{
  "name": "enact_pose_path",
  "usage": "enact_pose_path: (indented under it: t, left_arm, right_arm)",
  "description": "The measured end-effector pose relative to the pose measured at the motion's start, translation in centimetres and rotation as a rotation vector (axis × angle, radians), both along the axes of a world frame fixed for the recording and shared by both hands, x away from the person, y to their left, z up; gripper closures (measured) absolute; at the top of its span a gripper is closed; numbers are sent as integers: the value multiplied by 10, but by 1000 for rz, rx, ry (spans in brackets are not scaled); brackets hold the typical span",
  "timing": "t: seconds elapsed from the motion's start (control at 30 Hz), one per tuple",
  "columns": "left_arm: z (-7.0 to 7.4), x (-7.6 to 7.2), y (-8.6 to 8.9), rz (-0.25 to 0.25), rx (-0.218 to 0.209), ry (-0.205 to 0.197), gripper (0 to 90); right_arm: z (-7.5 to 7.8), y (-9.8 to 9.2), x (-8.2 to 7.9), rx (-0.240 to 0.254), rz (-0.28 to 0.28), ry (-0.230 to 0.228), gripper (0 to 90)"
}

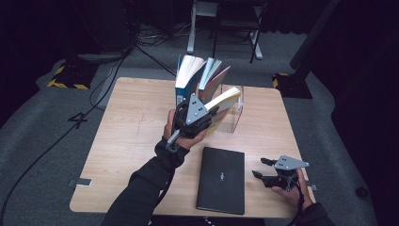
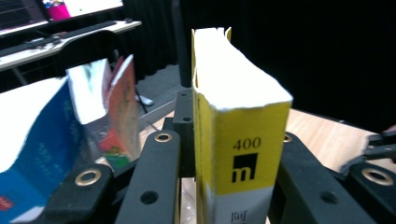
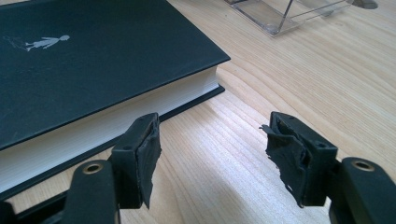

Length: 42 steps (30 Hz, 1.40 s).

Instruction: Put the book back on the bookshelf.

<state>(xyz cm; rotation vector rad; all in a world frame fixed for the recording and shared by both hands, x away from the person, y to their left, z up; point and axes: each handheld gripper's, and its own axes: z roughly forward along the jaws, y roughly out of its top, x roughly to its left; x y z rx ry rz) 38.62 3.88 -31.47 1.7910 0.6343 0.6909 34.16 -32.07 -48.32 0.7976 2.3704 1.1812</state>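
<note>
Up over the middle of the worktop, the left hand-held gripper is clenched on a thick yellow paperback, its jaws pressing on the two covers. In the left gripper view the yellow paperback stands between those jaws with its spine toward the camera, the spine marked "400" above a black square with a small "m". Its long axis runs up and away from the gripper, and the white page edges at the top tilt toward the far side. From above, the book is lifted off the wood and slants up and to the right, just in front of a clear acrylic book stand.

Two more books lean in that stand at the far side of the worktop: a blue book at the left, and a red-covered book just beside it, both fanned slightly open at the top.

Nearer the person, a black hardcover book lies flat, its long axis running from near to far. The right hand-held gripper rests low at the near right corner, jaws released with bare wood between them. In the right gripper view the right hand-held gripper sits just beside the corner of the black hardcover book without touching it.
</note>
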Motion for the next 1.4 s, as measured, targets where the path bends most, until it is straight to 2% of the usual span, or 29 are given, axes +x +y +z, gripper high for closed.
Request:
enact_pose_path:
  t: [0.37,0.5,0.6,0.93,1.03,1.4]
  left_arm:
    - [-9,20,-2,115,-6,16,752]
    - [-12,28,-7,159,-42,37,751]
    - [-16,34,-12,194,-64,35,751]
    - [-18,56,-32,222,-53,29,751]
    - [-18,61,-38,224,-28,9,751]
    - [-22,80,-44,243,-43,26,750]
  right_arm:
    - [0,2,0,-10,15,-4,365]
    - [-1,3,-1,-16,20,-3,365]
    - [-1,3,-1,-16,20,-3,367]
    - [-1,4,-1,-18,29,1,367]
    - [-1,4,-1,-15,32,4,367]
    - [-1,4,-1,-19,49,15,365]
